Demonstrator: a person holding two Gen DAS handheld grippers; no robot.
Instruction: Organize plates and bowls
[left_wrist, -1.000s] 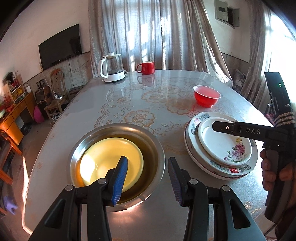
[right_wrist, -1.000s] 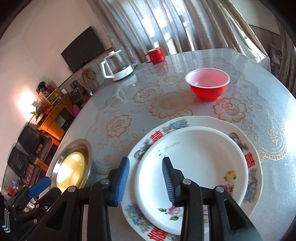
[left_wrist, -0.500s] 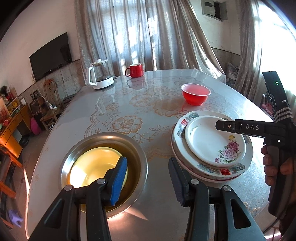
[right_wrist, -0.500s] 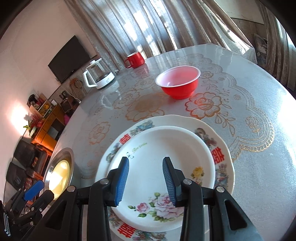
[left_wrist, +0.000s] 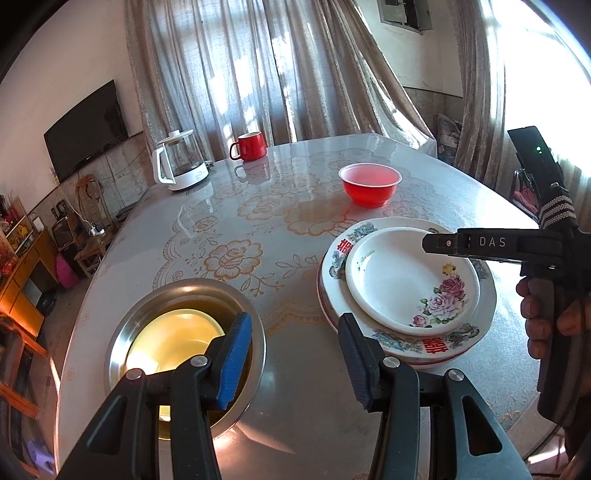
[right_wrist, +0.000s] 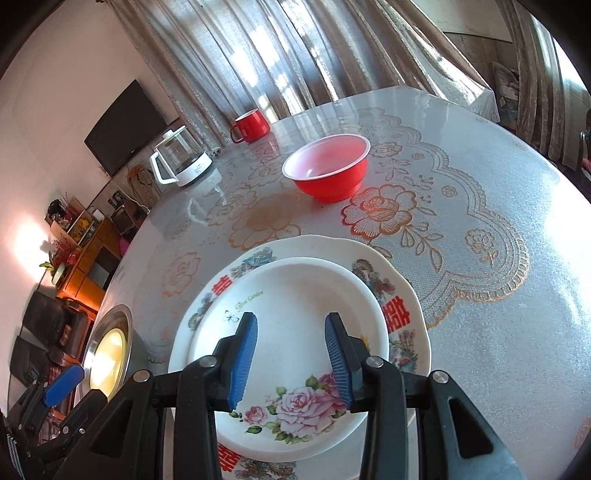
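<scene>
Right wrist shows white rose-painted plate (right_wrist: 291, 354) (stacked on larger plate (right_wrist: 402, 314))

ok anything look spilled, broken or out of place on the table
Nothing spilled or broken. The one stray is the red bowl, alone on the table, apart from the plate stack and the steel basin with a yellow dish inside. Both stand upright.

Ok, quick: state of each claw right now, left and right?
Left claw: open, holding nothing, above the table between the steel bowl and the plate stack.
Right claw: open, holding nothing, over the rose plate.
</scene>
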